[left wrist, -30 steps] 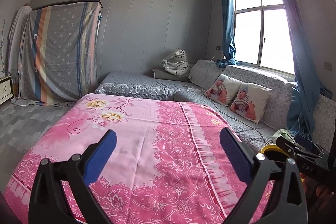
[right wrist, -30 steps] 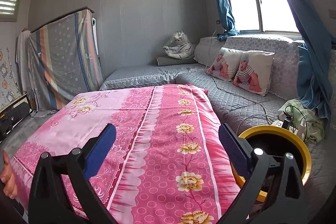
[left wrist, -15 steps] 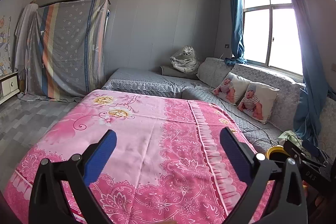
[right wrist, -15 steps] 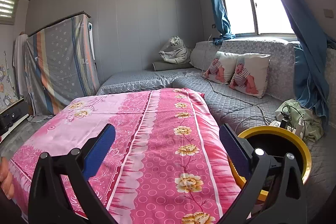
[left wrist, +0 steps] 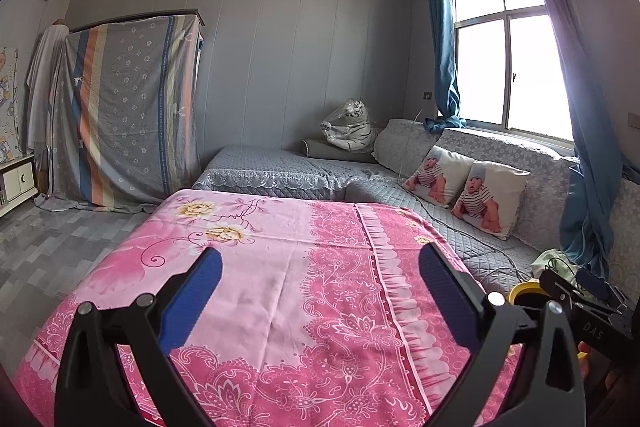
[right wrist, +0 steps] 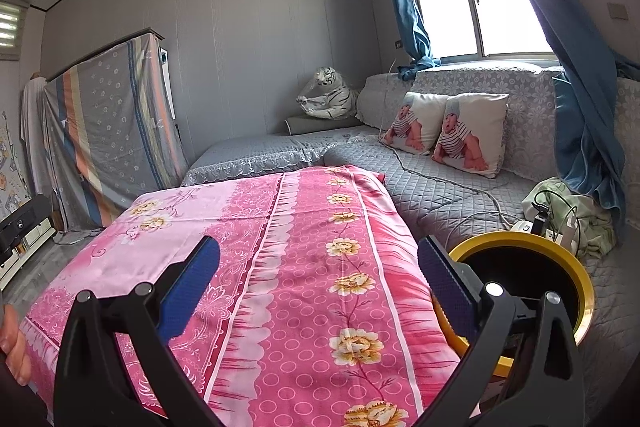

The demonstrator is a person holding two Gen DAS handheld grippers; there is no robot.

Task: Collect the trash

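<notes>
- While both grippers hover above the pink flowered sheet (left wrist: 280,287), the left gripper (left wrist: 320,267) has its fingers spread wide with nothing between the blue pads (left wrist: 192,299).
- The right gripper (right wrist: 318,263) likewise has its fingers wide apart and empty.
- A bin with a yellow rim (right wrist: 520,239) and a black inside stands at the near right, just beside the sheet's right edge; in the right wrist view the right finger partly covers it.
- In the left wrist view only a bit of that rim shows at the far right, behind the other gripper.
- No trash can be made out on the sheet.
- Grey quilted cushions (right wrist: 440,187) run along the right under the window (left wrist: 516,67), with two baby-print pillows (right wrist: 452,131) leaning on the backrest.
- A toy tiger (left wrist: 352,131) sits in the far corner.
</notes>
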